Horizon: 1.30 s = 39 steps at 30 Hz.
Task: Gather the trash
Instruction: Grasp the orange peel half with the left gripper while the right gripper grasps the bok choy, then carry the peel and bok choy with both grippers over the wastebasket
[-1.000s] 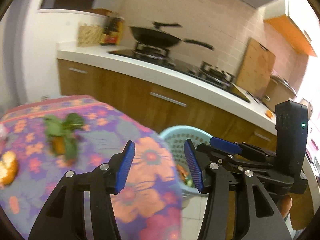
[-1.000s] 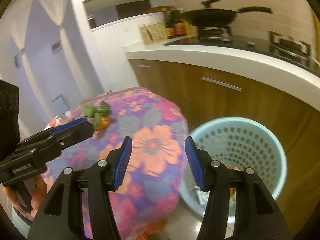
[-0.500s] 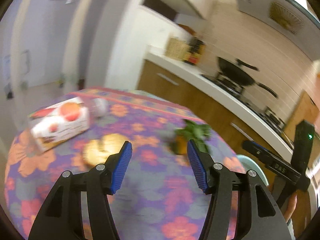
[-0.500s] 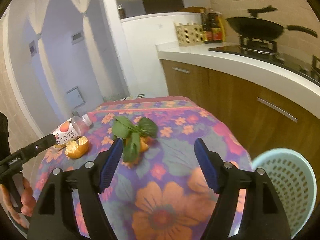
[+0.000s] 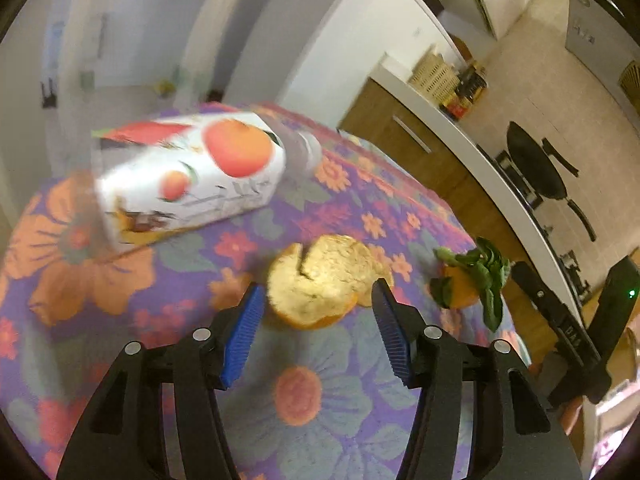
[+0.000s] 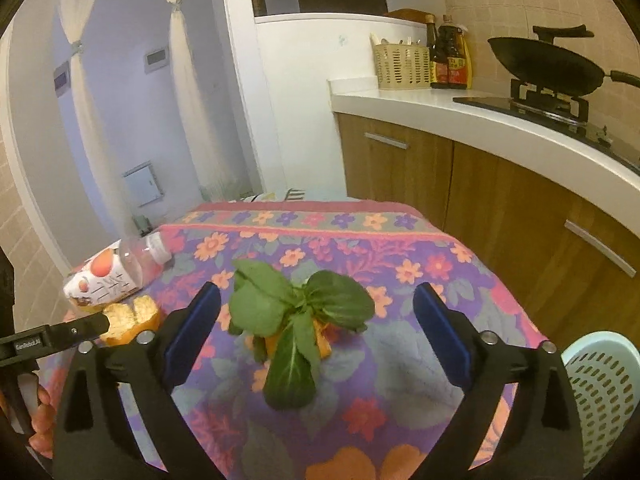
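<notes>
now my left gripper [image 5: 316,330] hangs over the orange peel [image 5: 320,280] on the flowered worktop [image 5: 300,400], jaws apart and empty. my right gripper [image 6: 318,332] has its jaws opening wide around the leafy scrap [image 6: 298,320], not touching. a bottle [image 5: 188,178] lies beyond the peel.

Both grippers swung from the basket [image 6: 600,392] toward the table, right gripper [image 6: 316,332] jaws opening around leafy scrap [image 6: 296,320], left gripper [image 5: 318,328] brought over orange peel [image 5: 320,280].

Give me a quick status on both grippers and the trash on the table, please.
Left gripper open, orange peel just ahead of its tips. Right gripper opening wide, nothing gripped, leafy greens ahead. Plastic bottle lies on its side. Nothing in the way.
</notes>
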### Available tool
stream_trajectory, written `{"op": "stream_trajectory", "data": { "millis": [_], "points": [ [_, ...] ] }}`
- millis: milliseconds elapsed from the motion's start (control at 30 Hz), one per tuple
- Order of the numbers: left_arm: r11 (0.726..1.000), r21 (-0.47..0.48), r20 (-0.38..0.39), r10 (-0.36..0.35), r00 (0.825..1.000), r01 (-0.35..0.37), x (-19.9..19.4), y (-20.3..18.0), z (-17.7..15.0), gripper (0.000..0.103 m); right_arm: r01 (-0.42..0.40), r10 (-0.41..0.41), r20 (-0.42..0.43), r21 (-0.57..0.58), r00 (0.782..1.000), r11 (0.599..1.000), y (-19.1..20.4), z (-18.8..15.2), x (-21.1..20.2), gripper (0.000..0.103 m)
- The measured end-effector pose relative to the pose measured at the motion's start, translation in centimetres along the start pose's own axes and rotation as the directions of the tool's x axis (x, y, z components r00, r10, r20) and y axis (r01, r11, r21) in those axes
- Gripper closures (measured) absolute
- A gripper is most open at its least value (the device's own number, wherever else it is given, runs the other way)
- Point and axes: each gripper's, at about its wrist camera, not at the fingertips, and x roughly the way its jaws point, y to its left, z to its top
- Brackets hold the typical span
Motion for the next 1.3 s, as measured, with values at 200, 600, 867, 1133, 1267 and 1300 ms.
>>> {"op": "stream_trajectory", "data": {
  "millis": [200, 600, 867, 1133, 1267, 1300],
  "points": [
    [1.0, -0.016, -0.037, -0.006, 0.999, 0.005, 2.5, 0.1, -0.2, 0.068, 0.007, -0.009, -0.052, -0.041, 0.999, 0.999, 0.8, 0.0, 1.3, 0.008],
    [0.994, 0.104, -0.002, -0.035, 0.999, 0.035, 2.0, -2.1, -1.3, 0.094, 0.028, -0.043, -0.136, -0.109, 0.99, 0.994, 2.4, 0.2, 4.2, 0.008],
    [0.99, 0.12, 0.02, -0.071, 0.997, 0.069, 1.4, -2.4, -1.5, 0.094, -0.022, 0.018, -0.134, -0.026, 0.991, 0.999, 1.0, 0.1, 3.9, 0.08],
    [0.984, 0.135, 0.019, -0.12, 0.993, 0.116, 1.0, -3.2, -1.9, 0.094, -0.063, 0.065, -0.03, 0.039, 0.997, 0.997, -0.4, 0.3, 1.5, 0.085],
    [0.979, 0.153, 0.003, -0.14, 0.99, 0.138, 0.7, -4.7, -2.6, 0.094, -0.076, 0.076, 0.008, 0.075, 0.997, 0.994, -1.5, 0.2, 0.0, 0.085],
    [0.977, 0.152, -0.002, -0.152, 0.988, 0.15, 0.6, -5.0, -2.8, 0.094, -0.072, 0.071, 0.016, 0.08, 0.997, 0.994, -1.8, 0.0, -0.5, 0.085]
  ]
}}
